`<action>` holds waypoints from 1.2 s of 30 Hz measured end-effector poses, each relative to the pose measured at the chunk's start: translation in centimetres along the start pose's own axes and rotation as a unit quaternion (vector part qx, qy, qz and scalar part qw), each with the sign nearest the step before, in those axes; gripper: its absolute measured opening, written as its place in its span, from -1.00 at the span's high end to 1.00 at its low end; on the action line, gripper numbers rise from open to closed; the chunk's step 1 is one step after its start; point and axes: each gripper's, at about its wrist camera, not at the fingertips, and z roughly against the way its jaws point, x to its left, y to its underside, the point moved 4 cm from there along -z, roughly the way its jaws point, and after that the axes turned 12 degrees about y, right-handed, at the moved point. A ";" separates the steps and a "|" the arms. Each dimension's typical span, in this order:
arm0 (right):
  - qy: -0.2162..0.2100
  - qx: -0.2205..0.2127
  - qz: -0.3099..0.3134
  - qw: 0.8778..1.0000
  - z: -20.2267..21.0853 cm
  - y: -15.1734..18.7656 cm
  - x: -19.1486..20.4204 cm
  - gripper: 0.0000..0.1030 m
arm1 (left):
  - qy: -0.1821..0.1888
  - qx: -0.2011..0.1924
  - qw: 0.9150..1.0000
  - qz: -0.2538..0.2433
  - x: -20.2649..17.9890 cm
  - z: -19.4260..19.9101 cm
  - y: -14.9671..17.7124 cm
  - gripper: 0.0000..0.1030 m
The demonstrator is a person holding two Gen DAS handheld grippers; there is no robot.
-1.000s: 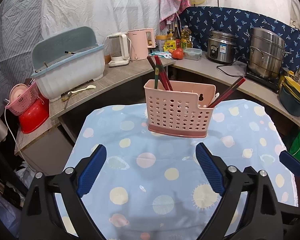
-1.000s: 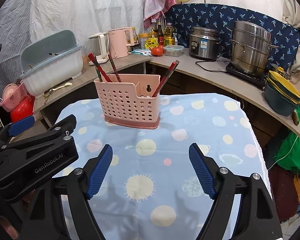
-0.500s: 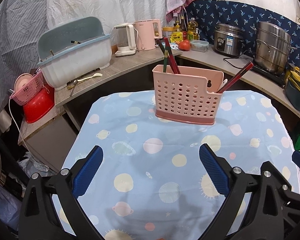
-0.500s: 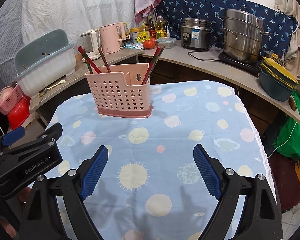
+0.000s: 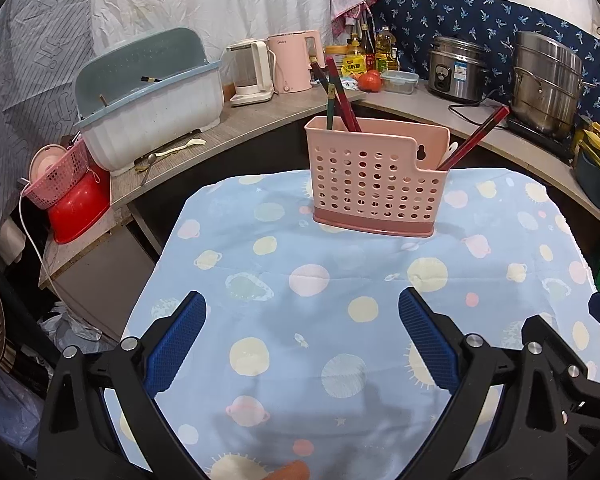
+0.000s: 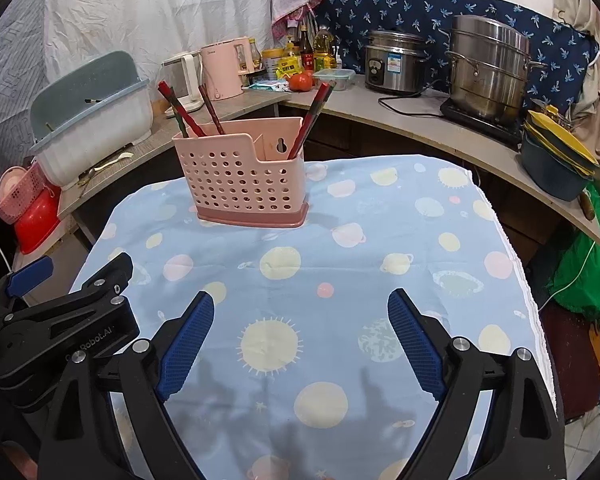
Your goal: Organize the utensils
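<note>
The pink basket (image 5: 376, 178) is stood on the dotted cloth (image 5: 340, 320), with red chopsticks (image 5: 342, 96) already put inside. Both the left gripper (image 5: 300, 336) and the right gripper (image 6: 300, 340) are held wide apart, and nothing is gripped. The sorting looks finished; next, any leftover utensil must be found.

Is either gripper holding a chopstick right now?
No, the left gripper and right gripper are both open and empty, and the chopsticks stand in the pink holder.

Both grippers hang side by side, angled downward: the left gripper (image 5: 302, 336) and right gripper (image 6: 301, 334) gape wide, holding nothing.
</note>
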 end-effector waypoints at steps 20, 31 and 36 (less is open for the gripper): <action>0.021 -0.010 0.004 1.000 -0.3 -0.1 -0.1 -0.88 | -0.004 0.001 1.000 0.001 0.3 -0.4 -0.1 -0.82; 0.023 -0.009 0.004 1.000 -0.4 -0.1 -0.2 -0.88 | 0.000 0.001 1.000 0.002 0.4 -0.5 -0.3 -0.85; 0.023 -0.008 0.003 1.000 -0.4 0.0 -0.3 -0.88 | -0.002 0.004 1.000 0.002 0.4 -0.6 -0.1 -0.86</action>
